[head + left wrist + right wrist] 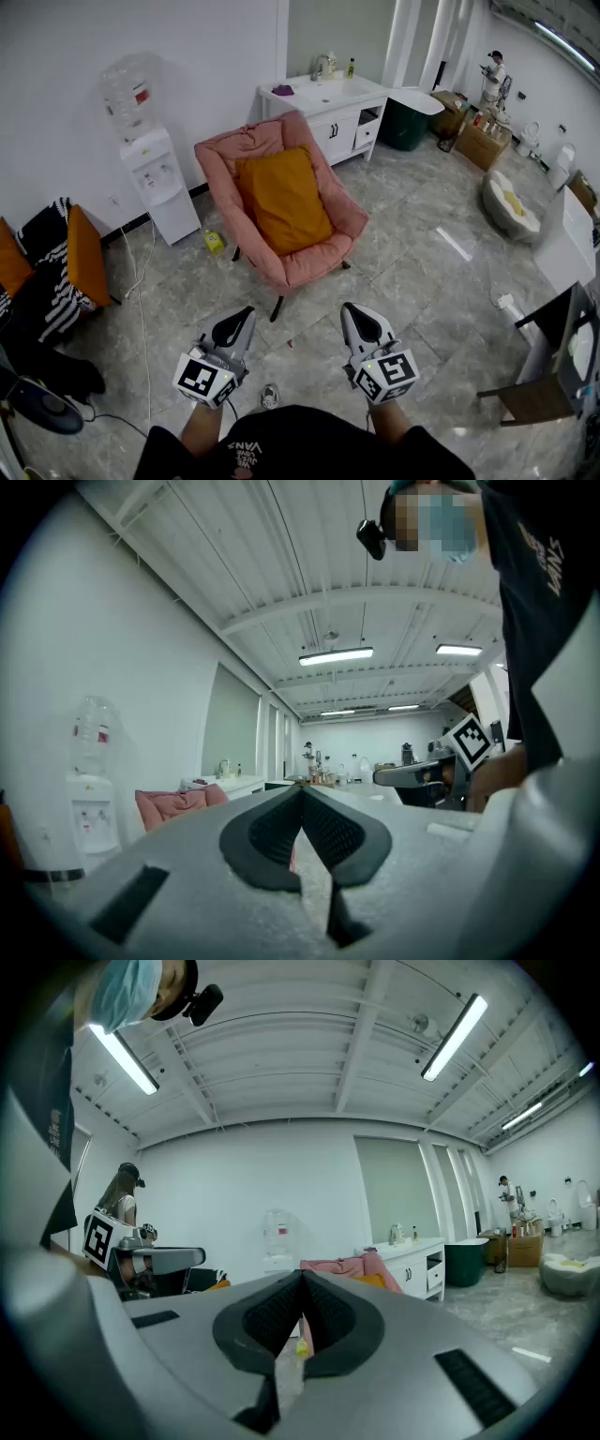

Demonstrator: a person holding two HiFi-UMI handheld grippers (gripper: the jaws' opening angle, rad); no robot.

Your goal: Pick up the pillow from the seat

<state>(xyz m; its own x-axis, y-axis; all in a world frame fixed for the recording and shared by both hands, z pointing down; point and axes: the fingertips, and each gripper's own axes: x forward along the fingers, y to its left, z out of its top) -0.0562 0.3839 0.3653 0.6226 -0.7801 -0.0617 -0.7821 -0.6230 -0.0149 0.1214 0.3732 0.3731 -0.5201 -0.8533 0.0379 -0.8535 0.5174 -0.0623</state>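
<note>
Both your left tongs (236,328) and right tongs (362,326) are clenched on nothing. The orange pillow (284,200) leans in the pink chair (309,265), well beyond both, long axis running near-to-far. Your left looks slightly nearer.

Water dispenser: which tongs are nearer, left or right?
Left. The left tongs sit back from the water dispenser, slightly to its right; the right tongs sit level with them but farther right, before the pink chair.
</note>
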